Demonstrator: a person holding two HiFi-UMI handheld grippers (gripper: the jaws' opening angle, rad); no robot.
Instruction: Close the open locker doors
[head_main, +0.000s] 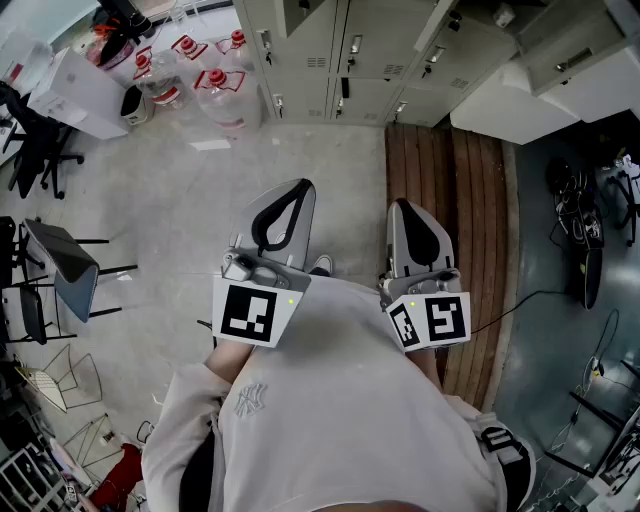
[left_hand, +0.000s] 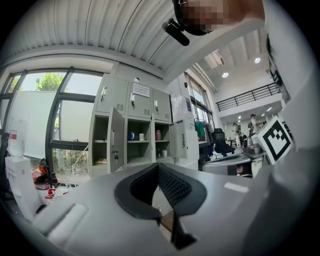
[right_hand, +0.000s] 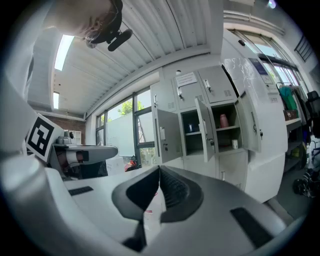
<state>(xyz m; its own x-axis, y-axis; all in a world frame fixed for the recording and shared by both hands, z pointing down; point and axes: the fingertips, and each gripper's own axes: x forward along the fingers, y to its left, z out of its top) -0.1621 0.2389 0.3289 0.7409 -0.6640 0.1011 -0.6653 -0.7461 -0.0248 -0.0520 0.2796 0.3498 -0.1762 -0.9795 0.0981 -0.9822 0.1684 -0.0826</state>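
Both shut and empty: left hand-held gripper (head_main: 298, 190), right hand-held gripper (head_main: 402, 208). Step close, then push the locker doors (right_hand: 167, 135), maybe three, flat.

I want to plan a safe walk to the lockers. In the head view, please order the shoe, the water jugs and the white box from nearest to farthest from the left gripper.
1. Shoe: on the floor, just below and right of the left gripper.
2. Water jugs: ahead, left of the lockers.
3. White box: far left, beyond the jugs.
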